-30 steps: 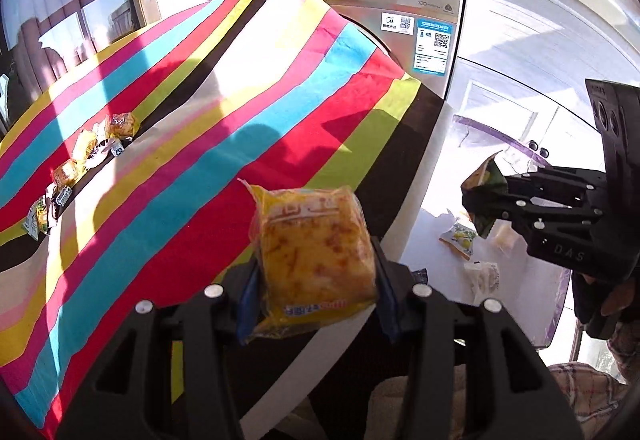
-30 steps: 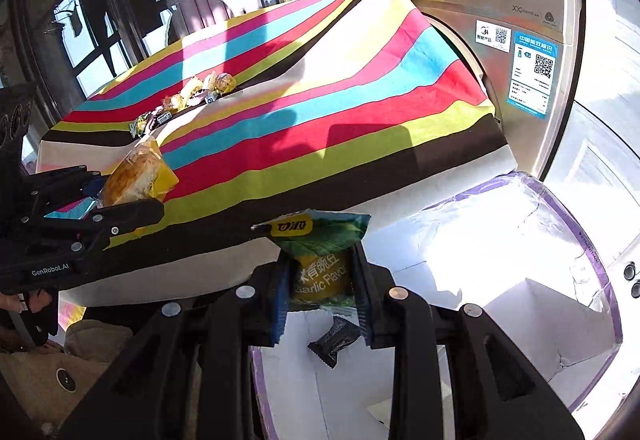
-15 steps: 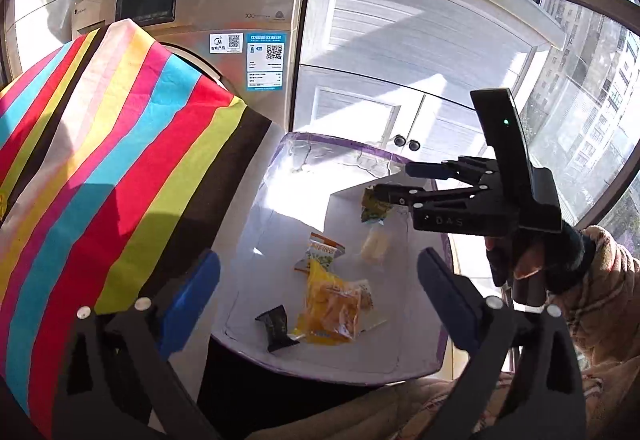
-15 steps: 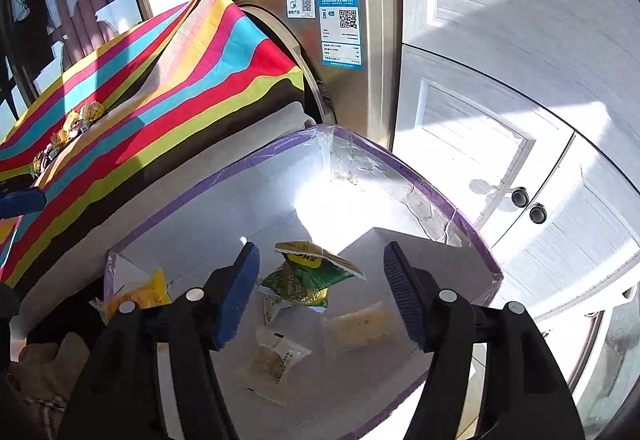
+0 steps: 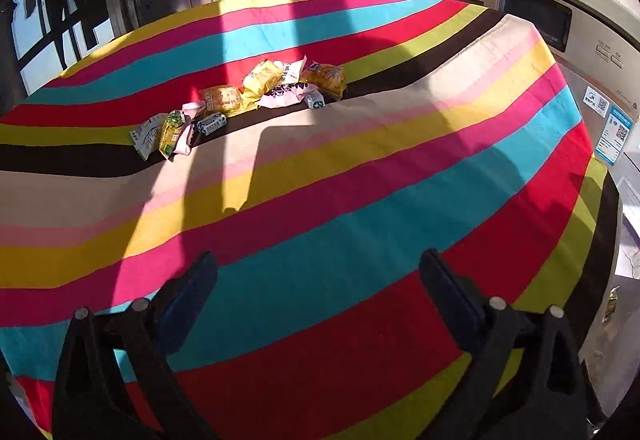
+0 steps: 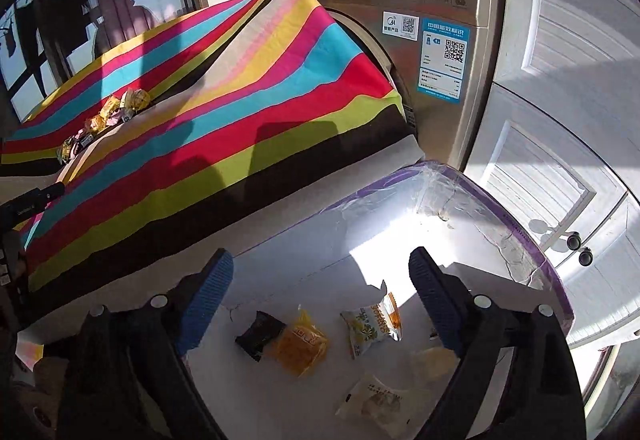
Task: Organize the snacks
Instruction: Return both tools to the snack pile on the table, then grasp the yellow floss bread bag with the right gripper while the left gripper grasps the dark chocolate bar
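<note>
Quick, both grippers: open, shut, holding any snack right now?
Left gripper: open, empty, over the striped tablecloth.
Right gripper: jaws opening, nothing between them, above the white box.

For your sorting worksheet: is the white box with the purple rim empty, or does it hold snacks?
It holds snacks. Inside the white box with the purple rim lie a black packet, an orange packet and a green-and-white packet, among others.

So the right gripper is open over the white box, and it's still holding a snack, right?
Not quite. The right gripper is open over the white box, but it holds nothing: its jaws are opening with nothing between them. The right wrist view shows the snack packets lying below in the box.
</note>
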Motion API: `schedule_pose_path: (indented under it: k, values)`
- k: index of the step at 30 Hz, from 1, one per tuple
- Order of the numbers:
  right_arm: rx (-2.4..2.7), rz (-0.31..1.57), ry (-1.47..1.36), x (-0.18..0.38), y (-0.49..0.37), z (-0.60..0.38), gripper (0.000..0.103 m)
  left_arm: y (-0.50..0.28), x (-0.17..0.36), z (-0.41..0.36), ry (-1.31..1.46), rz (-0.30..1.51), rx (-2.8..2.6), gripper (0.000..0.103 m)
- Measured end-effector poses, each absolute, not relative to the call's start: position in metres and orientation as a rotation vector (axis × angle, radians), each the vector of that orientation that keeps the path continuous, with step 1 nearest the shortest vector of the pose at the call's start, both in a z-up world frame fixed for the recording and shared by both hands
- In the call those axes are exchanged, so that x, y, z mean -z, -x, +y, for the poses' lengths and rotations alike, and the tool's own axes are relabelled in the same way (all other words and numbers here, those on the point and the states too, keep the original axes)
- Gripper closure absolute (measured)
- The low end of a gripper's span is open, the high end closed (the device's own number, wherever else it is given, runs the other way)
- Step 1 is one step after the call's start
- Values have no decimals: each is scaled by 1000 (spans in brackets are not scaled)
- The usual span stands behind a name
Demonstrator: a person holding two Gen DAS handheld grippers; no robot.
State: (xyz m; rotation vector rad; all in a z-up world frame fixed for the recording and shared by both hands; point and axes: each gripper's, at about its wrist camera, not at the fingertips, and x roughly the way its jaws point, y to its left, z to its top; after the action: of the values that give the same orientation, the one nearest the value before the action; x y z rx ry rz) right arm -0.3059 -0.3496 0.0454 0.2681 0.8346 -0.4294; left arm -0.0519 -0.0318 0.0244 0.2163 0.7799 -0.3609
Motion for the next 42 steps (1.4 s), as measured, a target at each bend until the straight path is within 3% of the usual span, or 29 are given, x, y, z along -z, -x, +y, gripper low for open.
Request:
schedule_pose_path:
  k: [7, 12, 25, 33, 34, 37, 42]
  values:
    - [156, 849, -10, -50, 196, -257, 16, -12, -13, 73, 64, 839, 176, 2]
    - [105, 847, -57, -53, 105, -241, 16, -21, -5, 112, 384, 860, 192, 2]
    - [229, 895, 42, -22, -157, -235, 16, -11, -5, 79, 255, 837, 291, 2]
    - [125, 964, 123, -1, -233, -206, 19, -11, -4, 77, 255, 829, 285, 2]
    - [119, 965, 107, 0, -235, -207, 20, -11, -3, 79, 260, 829, 282, 2]
    - [44, 1003, 36, 0, -231, -211, 60, -11, -3, 80, 269, 831, 278, 2]
    - [-174, 975, -85, -18, -156, -212, 60, -10, -2, 81, 273, 836, 287, 2]
